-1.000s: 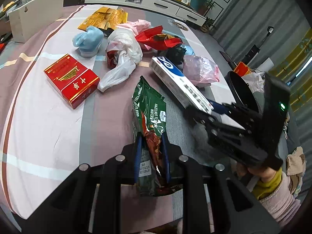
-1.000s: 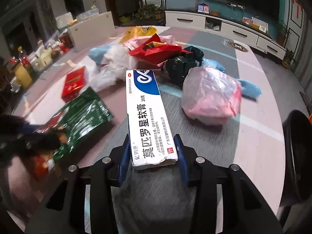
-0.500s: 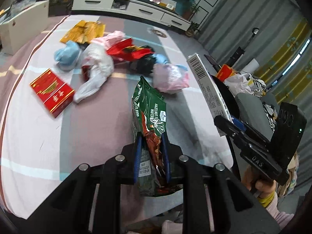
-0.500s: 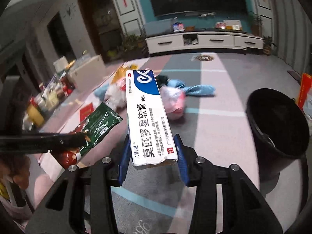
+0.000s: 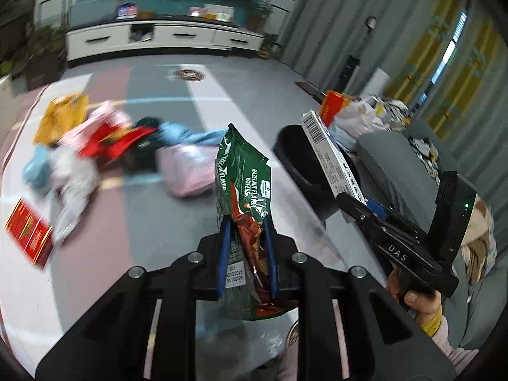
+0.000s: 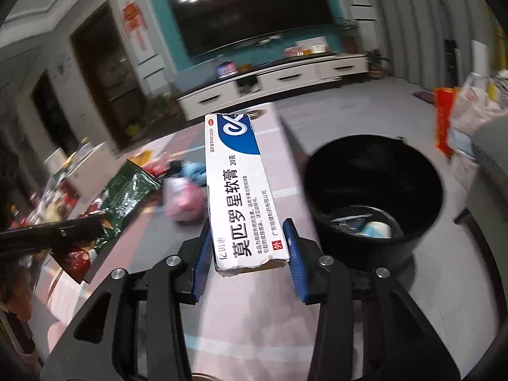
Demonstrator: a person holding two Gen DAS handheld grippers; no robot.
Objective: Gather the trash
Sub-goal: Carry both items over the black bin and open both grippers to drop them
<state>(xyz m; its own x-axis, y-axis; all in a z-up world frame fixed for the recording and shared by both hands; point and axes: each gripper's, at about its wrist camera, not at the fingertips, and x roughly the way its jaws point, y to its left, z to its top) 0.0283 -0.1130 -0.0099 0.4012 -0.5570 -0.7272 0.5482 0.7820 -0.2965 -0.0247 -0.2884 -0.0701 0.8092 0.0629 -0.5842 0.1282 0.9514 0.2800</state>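
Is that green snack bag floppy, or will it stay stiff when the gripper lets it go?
Probably floppy: the green wafer bag looks like thin crinkled film, creased where the left gripper pinches it. It likely weighs little, since it stands up from the pads without drooping much. Its shiny surface might slide, so it could drift rather than drop straight.

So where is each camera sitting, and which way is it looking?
Left wrist: on the left gripper, looking along its fingers at the wafer bag they pinch; the right gripper and a hand show.
Right wrist: on the right gripper, looking past its ointment box to the black bin; the left gripper shows at the left edge.
Both see: bag, box, bin, floor trash.
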